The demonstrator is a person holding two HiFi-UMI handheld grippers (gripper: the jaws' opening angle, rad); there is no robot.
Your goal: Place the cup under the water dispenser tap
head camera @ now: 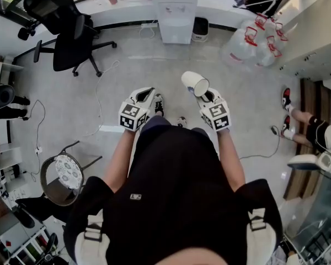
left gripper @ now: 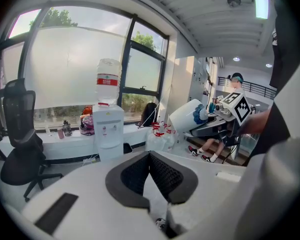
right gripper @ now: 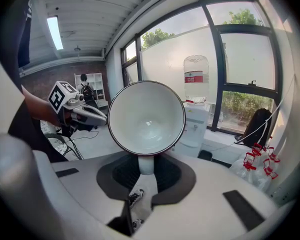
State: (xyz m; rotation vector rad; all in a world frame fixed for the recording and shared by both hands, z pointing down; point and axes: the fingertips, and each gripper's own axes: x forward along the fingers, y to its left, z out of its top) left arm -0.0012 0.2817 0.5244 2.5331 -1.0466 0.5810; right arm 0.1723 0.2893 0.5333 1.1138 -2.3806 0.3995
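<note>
A white cup [head camera: 196, 84] lies tilted on its side in my right gripper [head camera: 205, 94], which is shut on its handle. In the right gripper view the cup's [right gripper: 146, 118] open mouth faces the camera, and the handle [right gripper: 146, 165] sits pinched between the dark pads. The white water dispenser [head camera: 176, 12] stands at the far wall, straight ahead across the bare floor, with a bottle [right gripper: 196, 76] on top. My left gripper [head camera: 149, 91] is held level beside the right one. Its pads meet at the tips [left gripper: 150, 156] with nothing between them. The cup [left gripper: 187, 116] shows to its right.
A black office chair [head camera: 66, 32] stands at the far left. Several empty water bottles [head camera: 254, 40] are heaped right of the dispenser. A round stool [head camera: 63, 175] is at my near left. Another person's legs [head camera: 300, 120] reach in from the right. Cables run over the floor.
</note>
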